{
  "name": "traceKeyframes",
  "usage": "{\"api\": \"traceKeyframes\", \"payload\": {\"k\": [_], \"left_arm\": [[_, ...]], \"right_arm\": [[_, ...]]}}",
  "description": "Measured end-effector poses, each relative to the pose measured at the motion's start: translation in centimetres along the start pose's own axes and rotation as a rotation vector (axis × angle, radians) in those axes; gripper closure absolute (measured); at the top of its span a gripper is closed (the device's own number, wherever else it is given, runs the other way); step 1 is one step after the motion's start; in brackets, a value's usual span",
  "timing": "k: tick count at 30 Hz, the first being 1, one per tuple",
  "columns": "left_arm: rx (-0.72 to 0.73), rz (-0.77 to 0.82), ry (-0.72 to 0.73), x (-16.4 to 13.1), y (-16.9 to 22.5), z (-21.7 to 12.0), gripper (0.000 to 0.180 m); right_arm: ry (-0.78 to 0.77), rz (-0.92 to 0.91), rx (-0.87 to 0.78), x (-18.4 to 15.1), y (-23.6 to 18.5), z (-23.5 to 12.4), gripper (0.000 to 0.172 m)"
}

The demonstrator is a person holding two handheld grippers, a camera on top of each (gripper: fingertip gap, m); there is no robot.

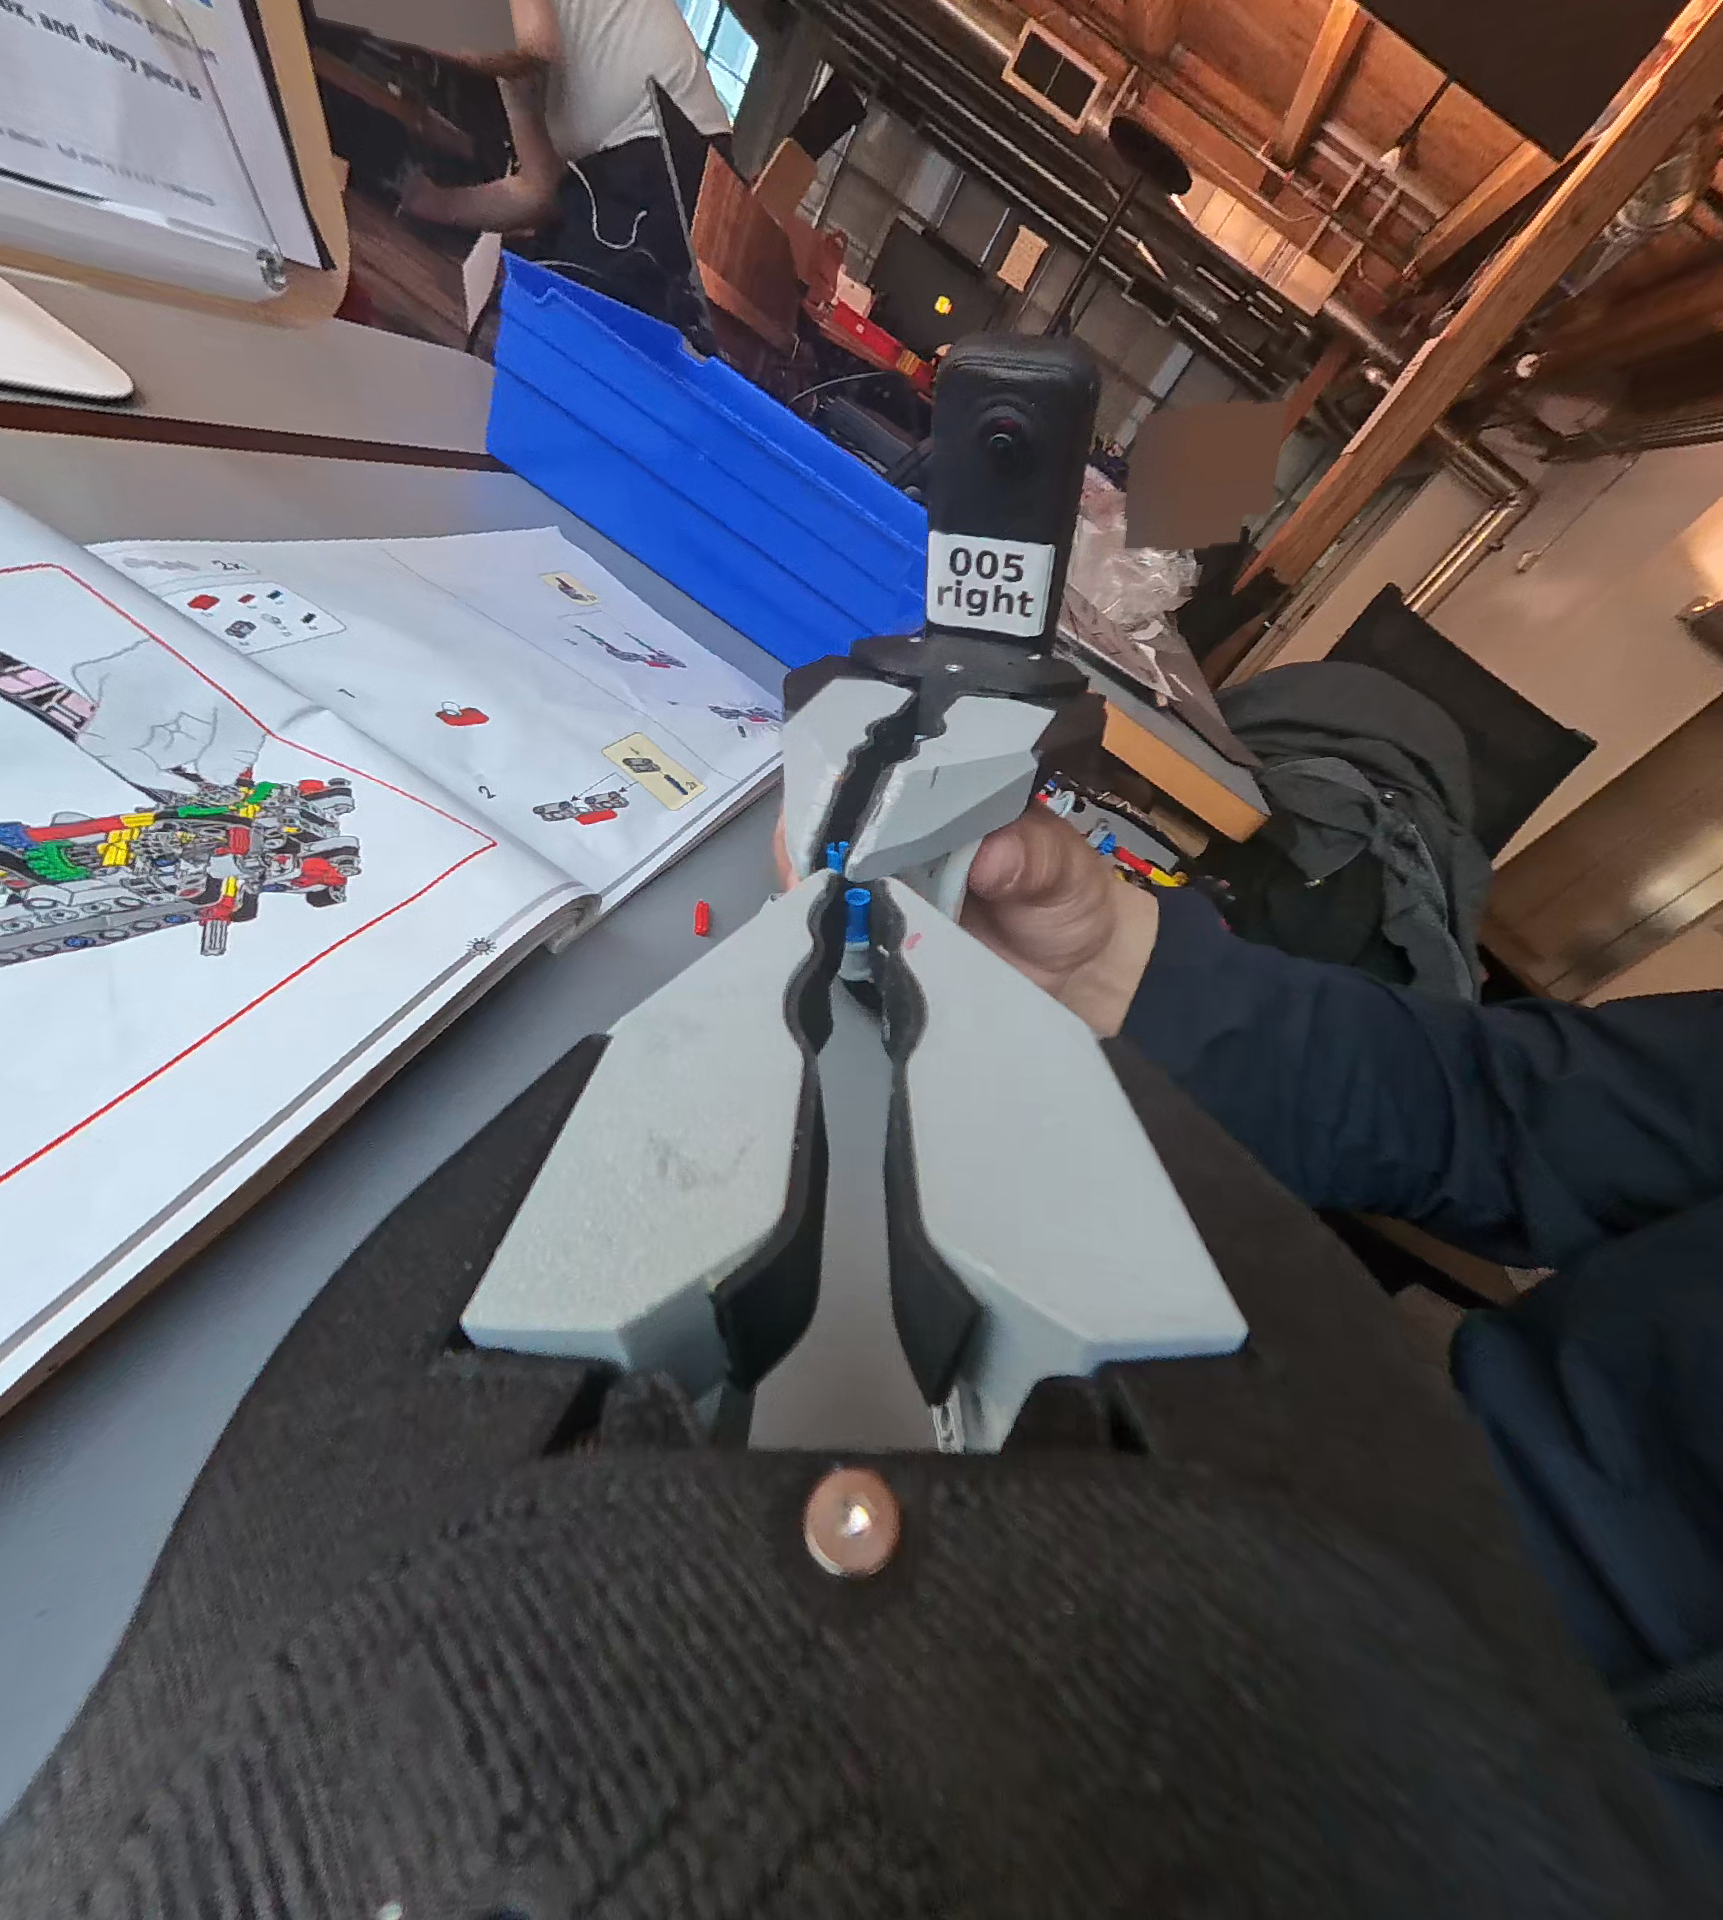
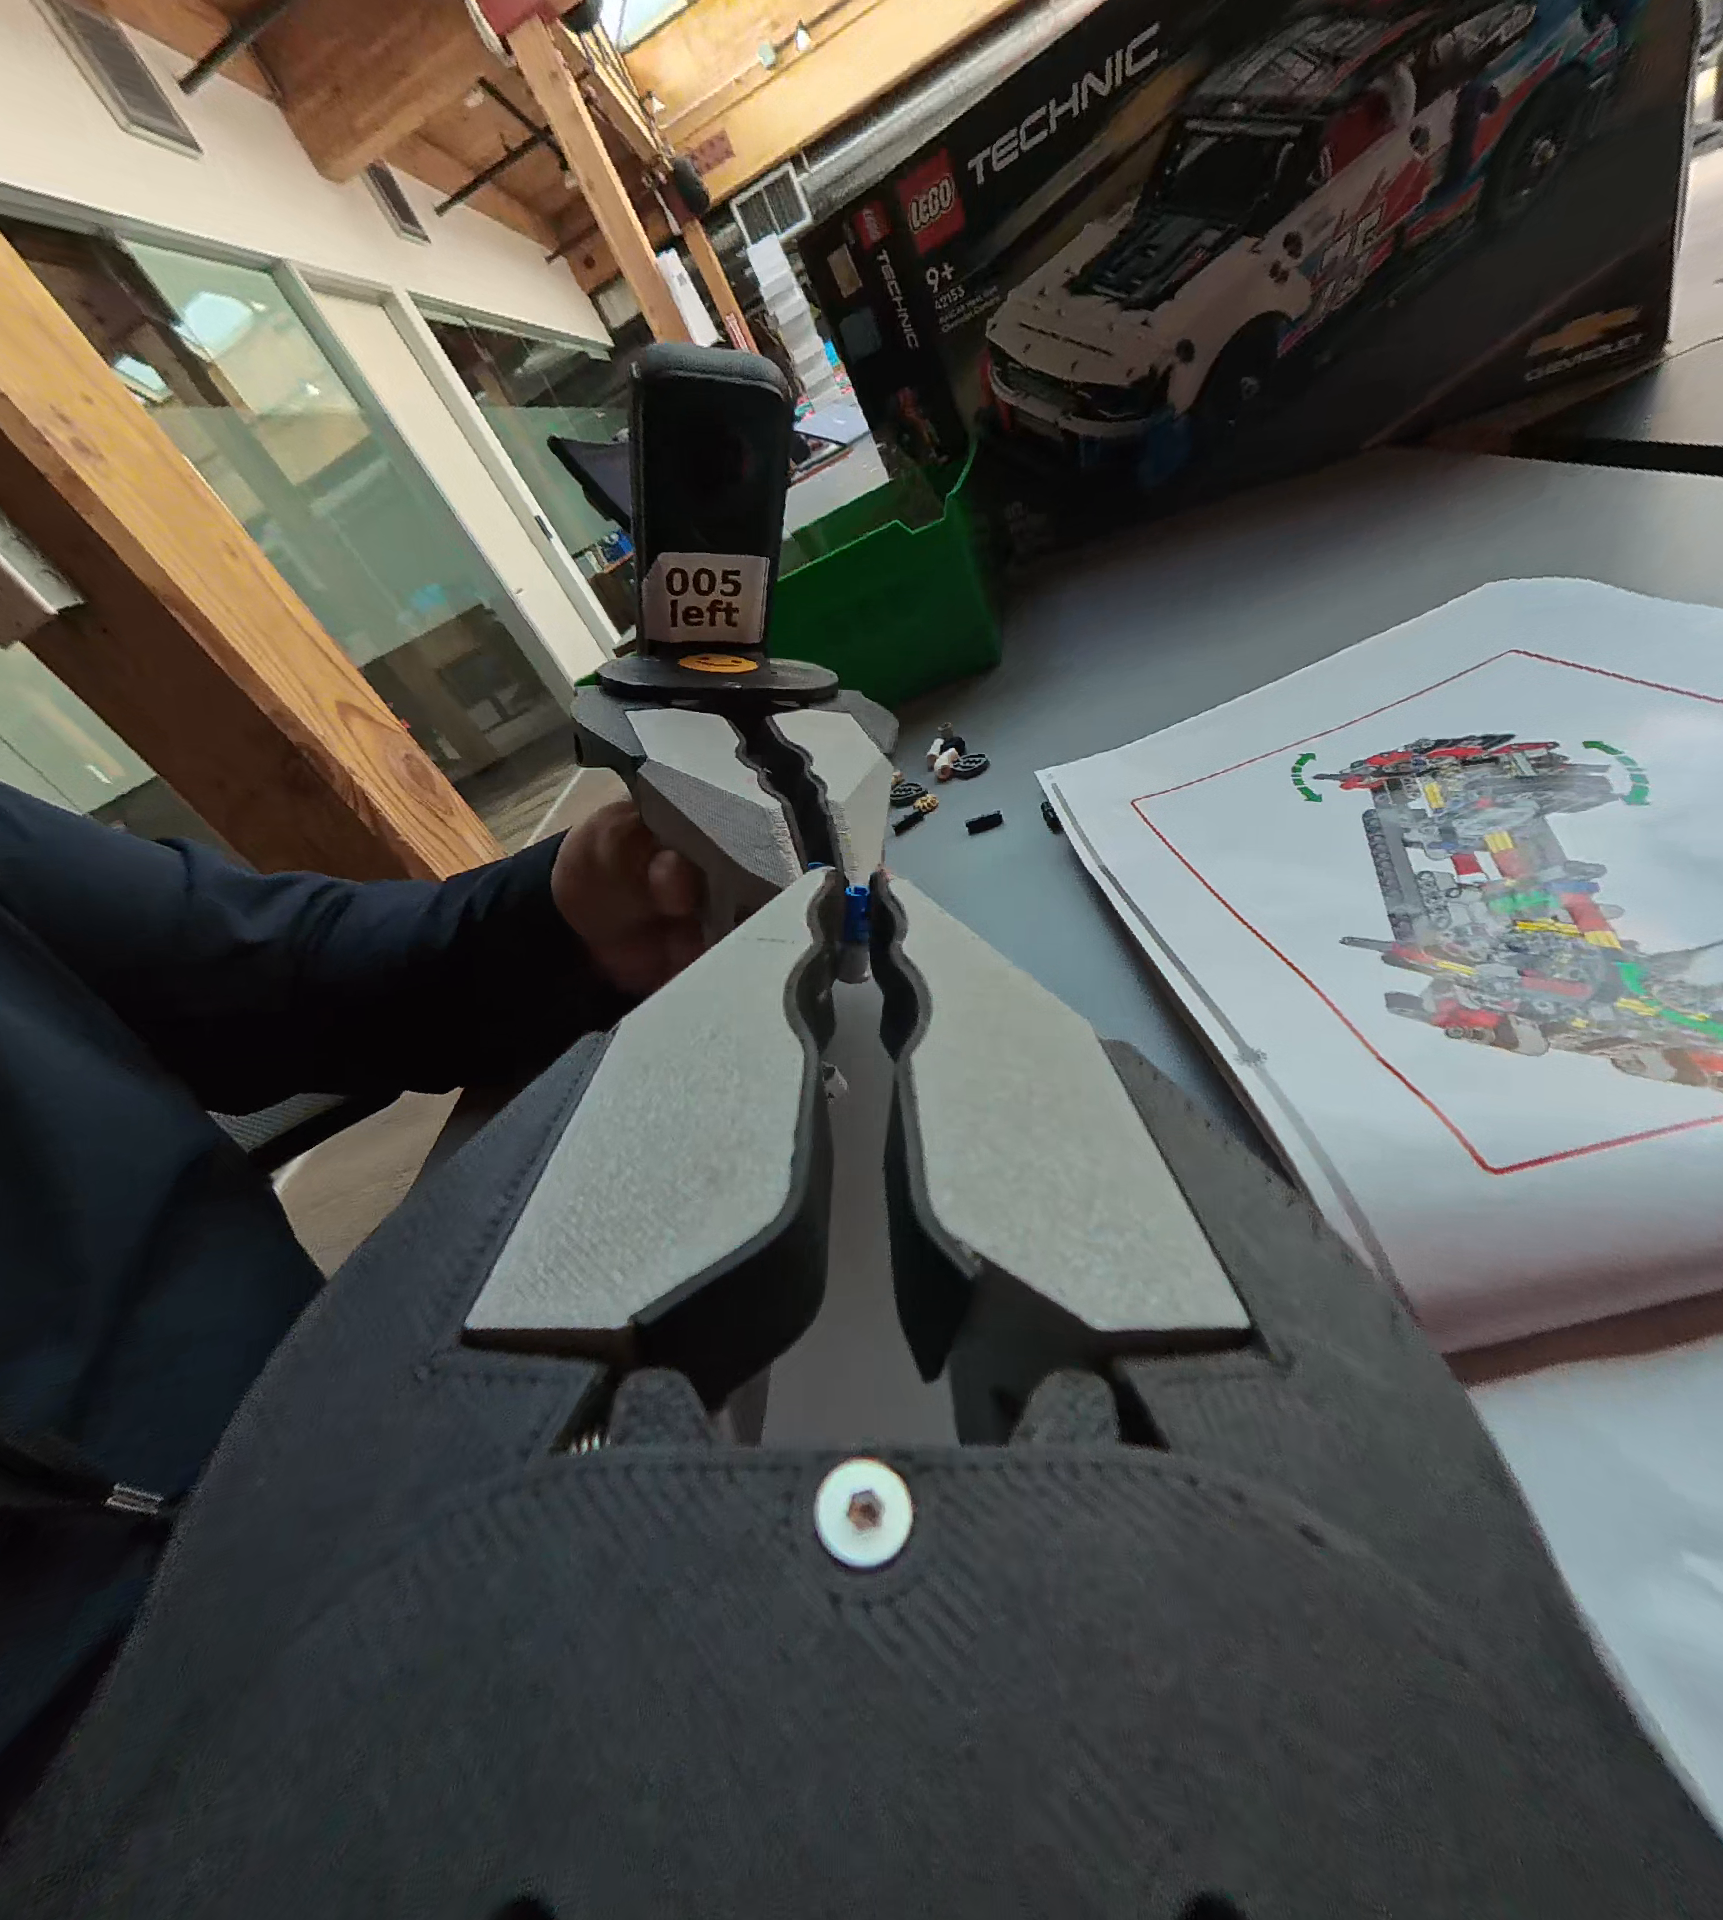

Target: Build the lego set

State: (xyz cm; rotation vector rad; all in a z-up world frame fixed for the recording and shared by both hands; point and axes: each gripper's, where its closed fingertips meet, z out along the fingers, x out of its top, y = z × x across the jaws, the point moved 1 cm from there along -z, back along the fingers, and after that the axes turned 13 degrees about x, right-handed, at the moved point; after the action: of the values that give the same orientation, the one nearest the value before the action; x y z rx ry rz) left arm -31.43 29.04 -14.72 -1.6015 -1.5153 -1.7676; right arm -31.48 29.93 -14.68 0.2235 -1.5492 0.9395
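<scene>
A: So, item one, the left gripper [image 1: 852, 914]?
B: Jaws drawn nearly together, pads pressing a small part: a blue pin [image 1: 855, 906] standing out of a pale grey piece [image 1: 855, 961]. The pin's tip reaches the fingertips; the grey piece sits deeper between the pads.

A: Item two, the right gripper [image 2: 852, 904]?
B: Likewise closed on a blue pin [image 2: 854, 912] with a light grey piece [image 2: 854, 961] behind it, held at the fingertips. In the left wrist view a blue tip [image 1: 834, 856] shows at its fingertips too.

A: Position of the two?
B: Tip to tip, facing each other above the grey table [image 1: 400, 1122], near its front edge; the blue ends all but meet. Whether they touch, I cannot tell.

A: Hands?
B: One hand [image 1: 1044, 914] on the right gripper's handle, another hand [image 2: 618, 894] on the left's, both in dark sleeves.

A: Surroundings?
B: Open instruction booklet [image 1: 213, 831] toward the table's middle; a red pin [image 1: 701, 916] lying just beside its page edge. Blue bin [image 1: 691, 468] and green bin [image 2: 888, 603] at the far edge, a boxed car set [image 2: 1252, 239] behind. Small black and tan loose parts [image 2: 950, 774] between green bin and booklet.
</scene>
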Motion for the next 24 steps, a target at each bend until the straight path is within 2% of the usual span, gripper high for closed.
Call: {"api": "traceKeyframes", "payload": {"k": [3, 7, 9, 10, 11, 12, 13, 15, 16, 17, 19, 22, 24], "left_arm": [[0.053, 0.039, 0.004, 0.0, -0.6, 0.1, 0.178], [0.300, 0.335, 0.021, 0.7, -1.7, -0.1, 0.178], [0.329, 0.374, 0.001, 0.7, -1.7, 0.0, 0.180], [0.346, 0.383, -0.125, -1.6, -2.5, 0.5, 0.179], [0.342, 0.370, -0.168, -3.1, -2.9, 0.9, 0.178], [0.318, 0.329, -0.164, -3.4, -2.8, 1.1, 0.179], [0.308, 0.313, -0.077, -1.8, -2.6, 0.9, 0.178], [0.230, 0.245, 0.039, 0.8, -1.5, 0.2, 0.179], [0.192, 0.240, 0.041, 0.9, -1.1, 0.0, 0.179], [0.166, 0.240, 0.036, 0.6, -0.8, 0.0, 0.179], [0.160, 0.269, 0.021, 0.0, -0.7, 0.0, 0.178], [0.142, 0.296, -0.017, -0.7, -0.3, 0.2, 0.178], [0.123, 0.299, -0.028, -0.9, 0.1, 0.2, 0.178]], "right_arm": [[0.032, 0.041, -0.061, 0.2, 0.8, 0.3, 0.171], [0.150, 0.110, -0.102, 1.1, 2.2, 0.9, 0.171], [0.189, 0.105, -0.096, 1.8, 1.8, 0.8, 0.172], [0.332, 0.083, -0.096, 3.8, 1.5, -0.6, 0.172], [0.447, 0.073, -0.102, 5.7, 1.4, -2.8, 0.172], [0.509, 0.053, -0.133, 6.7, 1.6, -4.9, 0.172], [0.500, 0.039, -0.167, 6.5, 2.0, -6.1, 0.172], [0.344, 0.032, -0.183, 4.8, 2.1, -5.5, 0.172], [0.282, -0.003, -0.126, 4.4, 1.2, -4.5, 0.172], [0.257, -0.026, 0.036, 4.4, -0.9, -3.2, 0.172], [0.329, 0.081, 0.422, 5.2, -4.7, -2.7, 0.171], [0.523, 0.130, 0.941, 7.2, -10.2, -5.9, 0.161], [0.477, 0.094, 1.222, 6.9, -14.2, -7.6, 0.154]]}}
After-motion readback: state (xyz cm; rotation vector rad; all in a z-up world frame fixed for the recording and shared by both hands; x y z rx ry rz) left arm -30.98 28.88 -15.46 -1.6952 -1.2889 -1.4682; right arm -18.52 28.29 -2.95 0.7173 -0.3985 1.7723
